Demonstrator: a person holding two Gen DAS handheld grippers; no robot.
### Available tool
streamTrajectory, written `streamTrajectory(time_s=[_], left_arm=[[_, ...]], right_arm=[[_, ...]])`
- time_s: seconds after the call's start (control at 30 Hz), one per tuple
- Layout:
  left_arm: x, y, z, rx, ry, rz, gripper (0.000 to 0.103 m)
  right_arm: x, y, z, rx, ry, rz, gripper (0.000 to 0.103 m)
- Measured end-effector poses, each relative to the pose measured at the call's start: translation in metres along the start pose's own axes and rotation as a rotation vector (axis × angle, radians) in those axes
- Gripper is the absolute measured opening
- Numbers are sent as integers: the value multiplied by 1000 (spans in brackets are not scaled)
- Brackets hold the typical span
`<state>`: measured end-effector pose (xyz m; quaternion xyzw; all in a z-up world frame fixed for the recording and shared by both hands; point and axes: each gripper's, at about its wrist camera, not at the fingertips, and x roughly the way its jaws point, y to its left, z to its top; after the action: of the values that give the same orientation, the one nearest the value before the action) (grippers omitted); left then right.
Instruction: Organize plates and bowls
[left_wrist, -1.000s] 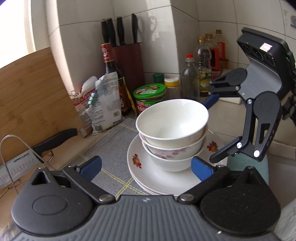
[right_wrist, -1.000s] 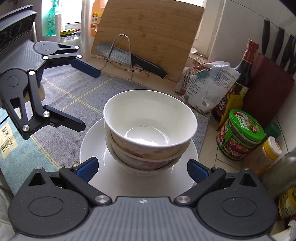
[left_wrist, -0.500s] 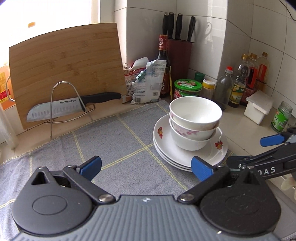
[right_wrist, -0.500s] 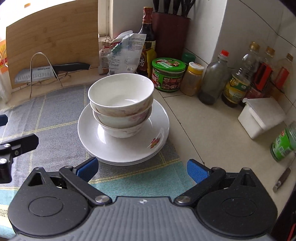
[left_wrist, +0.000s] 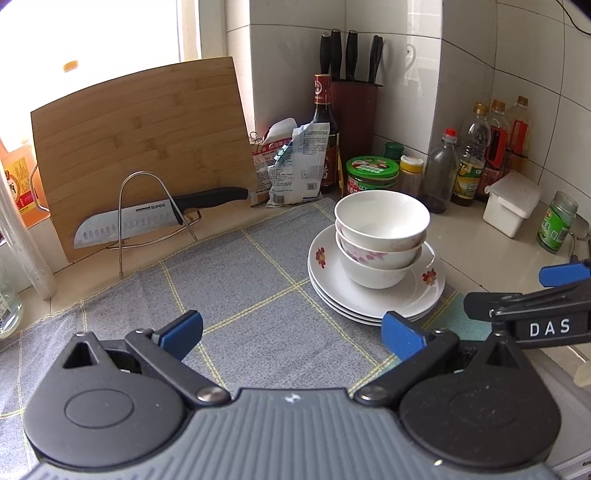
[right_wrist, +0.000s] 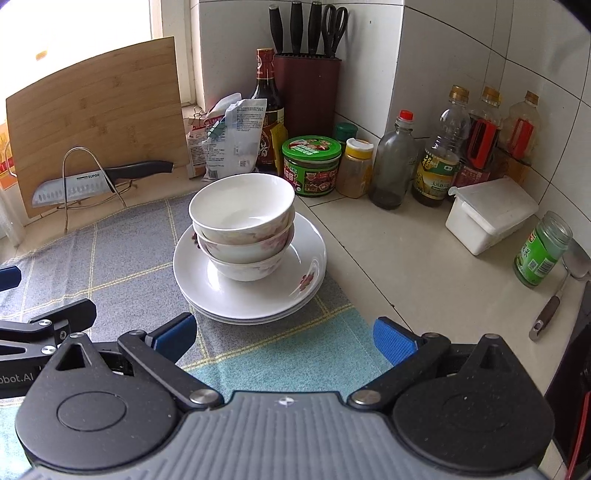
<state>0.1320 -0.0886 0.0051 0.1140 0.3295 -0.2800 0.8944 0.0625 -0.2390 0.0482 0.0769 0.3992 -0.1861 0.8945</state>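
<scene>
In the left wrist view, the left gripper (left_wrist: 291, 334) is seen with its jaws spread apart and nothing between them, held over the grey checked cloth (left_wrist: 236, 295) that covers part of the surface (left_wrist: 491, 258). Ahead and to the right, three bowls (left_wrist: 380, 240) are nested one inside another on a stack of plates (left_wrist: 373, 299), the whole pile resting at the cloth's right edge. The right gripper (left_wrist: 554, 291) is glimpsed at the right border, apart from the pile. A cutting board (left_wrist: 140, 147) and a knife (left_wrist: 159, 216) in a wire rack are seen behind, well apart from the crockery. In the right wrist view, the right gripper (right_wrist: 284, 334) is likewise shown with jaws apart and empty, short of the plates (right_wrist: 251, 291), whose near rim lies just beyond the blue tips. The bowls (right_wrist: 243, 225) are seen upright, the top one leaning slightly, with a green-lidded jar (right_wrist: 312, 166) and bottles (right_wrist: 439, 155) behind them. No loose plate or bowl is visible anywhere else, so the gathering is judged to be essentially finished: bowls nested, plates stacked, one pile made. What may remain, if anything, is judged to be carrying the pile to a storage place, which is not shown.
</scene>
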Motion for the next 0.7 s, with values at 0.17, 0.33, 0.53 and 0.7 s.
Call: streamTrajectory(time_s=[0.17,0.33,0.53,0.7], left_arm=[[-2,-2,2,0,-3,10,102],[-4,-3,2,-6,1,5,102],[-6,-4,3,-2,-4,2,102],[-7,-2,3,-4,-5,5,102]], right_arm=[[-3,-2,-1,8,-6,-2,103],[-5,-2,-2,1,-6,5,103],[-8,1,-1,-9,-14,6,103],[-9,1,-1,-9,-17,9,103]])
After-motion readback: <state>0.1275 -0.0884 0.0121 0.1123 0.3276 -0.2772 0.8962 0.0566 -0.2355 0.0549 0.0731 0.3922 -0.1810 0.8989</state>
